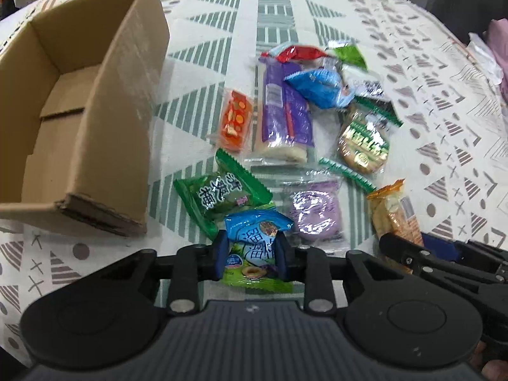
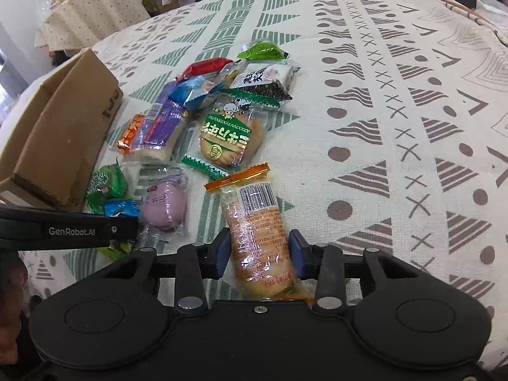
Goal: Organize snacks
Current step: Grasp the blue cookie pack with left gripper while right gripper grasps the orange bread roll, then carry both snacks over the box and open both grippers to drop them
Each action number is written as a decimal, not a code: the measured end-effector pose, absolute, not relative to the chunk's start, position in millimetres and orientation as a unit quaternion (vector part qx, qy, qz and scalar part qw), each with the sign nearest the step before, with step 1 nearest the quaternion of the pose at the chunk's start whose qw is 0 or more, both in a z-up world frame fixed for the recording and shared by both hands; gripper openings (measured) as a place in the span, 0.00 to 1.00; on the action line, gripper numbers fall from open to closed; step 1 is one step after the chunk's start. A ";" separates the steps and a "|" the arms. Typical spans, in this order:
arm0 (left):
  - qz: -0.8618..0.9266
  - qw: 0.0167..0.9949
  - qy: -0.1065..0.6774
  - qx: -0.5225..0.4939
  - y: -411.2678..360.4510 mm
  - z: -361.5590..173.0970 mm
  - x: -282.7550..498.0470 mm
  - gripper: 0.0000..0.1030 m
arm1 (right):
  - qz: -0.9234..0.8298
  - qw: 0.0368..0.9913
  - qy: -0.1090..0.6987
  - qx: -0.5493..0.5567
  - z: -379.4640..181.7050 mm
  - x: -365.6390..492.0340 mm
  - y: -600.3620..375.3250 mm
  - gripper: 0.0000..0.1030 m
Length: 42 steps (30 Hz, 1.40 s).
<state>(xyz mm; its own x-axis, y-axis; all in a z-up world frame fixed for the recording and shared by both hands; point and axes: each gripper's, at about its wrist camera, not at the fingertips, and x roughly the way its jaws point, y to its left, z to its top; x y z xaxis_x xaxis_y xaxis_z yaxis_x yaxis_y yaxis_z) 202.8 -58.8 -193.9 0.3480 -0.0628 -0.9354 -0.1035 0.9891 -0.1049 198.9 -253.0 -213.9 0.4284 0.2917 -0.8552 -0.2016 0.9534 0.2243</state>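
The cardboard box (image 1: 79,120) stands open and empty at the left of the cloth-covered worktop (image 1: 412,95), with the snack pile just to its right, so the step in hand looks like the first pickups.

The left gripper (image 1: 250,254) has its jaws clamped on a blue-and-green packet (image 1: 254,238) printed with large Chinese characters. Next it needs a lift and a swing left over the box wall.

The right gripper (image 2: 260,254) has its jaws against the sides of an orange-edged cracker pack (image 2: 260,219), barcode side up. I judge this a grip, though whether it is firm I cannot tell. It has the longer carry, across the pile.

Readable writing: "GenRobot.AI" on the left gripper's side in the right wrist view, and three characters on the green packet (image 1: 219,193).
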 end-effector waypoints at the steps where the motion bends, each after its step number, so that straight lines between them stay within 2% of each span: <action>1: 0.008 0.820 0.567 -0.076 -58.8 -190.2 201.8 0.28 | 0.149 0.844 0.513 0.048 -212.8 198.0 -253.8 0.36; 19: -0.005 0.865 0.488 -0.116 -18.3 -111.5 180.6 0.28 | 0.178 0.874 0.444 0.083 -138.7 181.7 -223.1 0.35; 42: 0.042 0.888 0.433 -0.153 69.7 -68.4 159.7 0.28 | 0.214 0.888 0.401 0.069 -91.5 177.2 -139.1 0.35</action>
<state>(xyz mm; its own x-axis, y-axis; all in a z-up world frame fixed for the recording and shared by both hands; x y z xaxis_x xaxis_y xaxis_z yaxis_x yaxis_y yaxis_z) 159.7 69.7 -68.4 0.6220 -0.0581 -0.7809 -0.2064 0.9498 -0.2350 177.2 -139.1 -91.5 0.5870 0.4344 -0.6832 -0.3244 0.8994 0.2931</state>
